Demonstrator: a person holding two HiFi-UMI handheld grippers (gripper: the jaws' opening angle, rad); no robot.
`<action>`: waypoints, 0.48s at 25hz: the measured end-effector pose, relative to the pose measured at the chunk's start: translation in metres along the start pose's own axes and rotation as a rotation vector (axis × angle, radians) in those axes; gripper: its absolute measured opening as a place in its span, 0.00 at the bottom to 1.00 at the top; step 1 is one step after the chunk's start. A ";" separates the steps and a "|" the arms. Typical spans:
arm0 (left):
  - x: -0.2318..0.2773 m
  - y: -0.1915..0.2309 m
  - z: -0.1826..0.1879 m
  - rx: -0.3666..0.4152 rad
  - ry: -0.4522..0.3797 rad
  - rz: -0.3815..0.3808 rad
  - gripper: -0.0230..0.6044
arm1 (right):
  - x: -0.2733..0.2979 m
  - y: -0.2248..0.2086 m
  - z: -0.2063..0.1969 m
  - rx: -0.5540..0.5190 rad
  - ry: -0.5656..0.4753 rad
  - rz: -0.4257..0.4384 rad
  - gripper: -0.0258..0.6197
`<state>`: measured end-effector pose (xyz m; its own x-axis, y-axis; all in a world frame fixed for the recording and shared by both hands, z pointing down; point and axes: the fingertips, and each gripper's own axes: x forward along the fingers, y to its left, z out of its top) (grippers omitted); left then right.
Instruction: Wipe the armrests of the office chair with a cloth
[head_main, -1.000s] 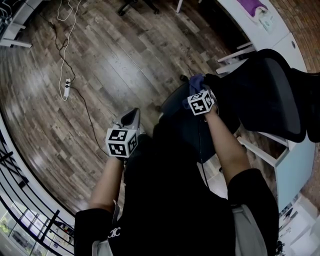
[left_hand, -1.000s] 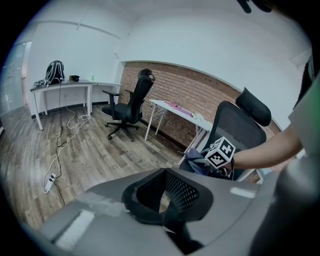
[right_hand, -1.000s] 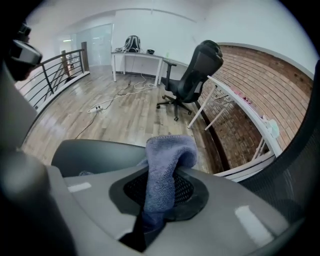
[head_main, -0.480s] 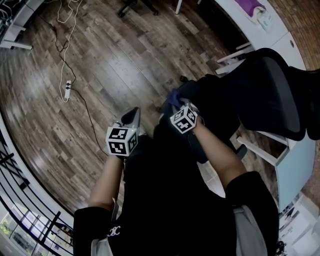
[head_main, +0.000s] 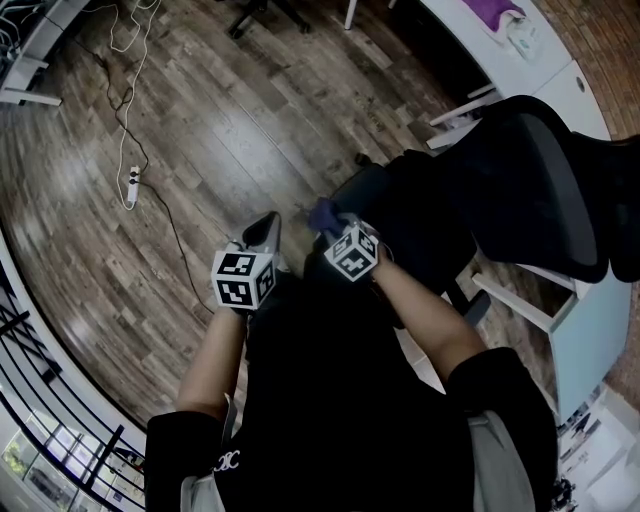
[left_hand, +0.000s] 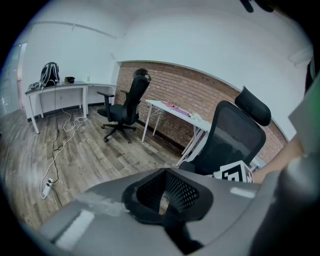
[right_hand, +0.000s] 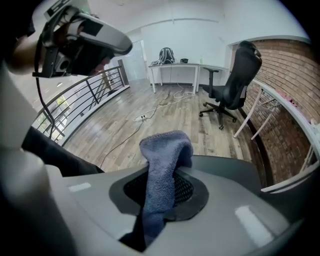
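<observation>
Cloth (right_hand: 162, 170): blue, pinched in the right gripper (head_main: 335, 232), jaws clamped on it and a fold standing up above them. From the head view it sits at the near left edge of the office chair (head_main: 540, 190), by what looks like the armrest (head_main: 352, 192). I can't tell if it touches. Left gripper (head_main: 262, 235): jaws together, nothing in them, held idle over the wood floor (head_main: 200, 120), left of the chair. To wipe well, I'd say press the loose fold flat on the pad, not the jaw tips, then use long strokes end to end and over the edges. The chair may roll or swivel, so steady it with the left gripper. Then do the far armrest.
</observation>
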<state>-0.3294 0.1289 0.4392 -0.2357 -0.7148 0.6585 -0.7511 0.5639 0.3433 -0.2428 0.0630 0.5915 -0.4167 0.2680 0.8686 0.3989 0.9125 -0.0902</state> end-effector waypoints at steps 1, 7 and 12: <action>0.001 -0.001 0.000 -0.001 0.002 0.001 0.04 | -0.001 -0.009 0.000 0.003 0.001 -0.009 0.13; 0.008 -0.002 0.001 -0.015 0.008 0.017 0.04 | -0.009 -0.081 -0.012 0.094 0.024 -0.090 0.14; 0.012 -0.003 0.007 -0.032 -0.012 0.026 0.04 | -0.021 -0.135 -0.028 0.166 0.065 -0.161 0.14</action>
<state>-0.3340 0.1152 0.4416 -0.2622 -0.7045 0.6595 -0.7246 0.5951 0.3476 -0.2650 -0.0742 0.5994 -0.4085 0.0999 0.9073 0.1897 0.9816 -0.0227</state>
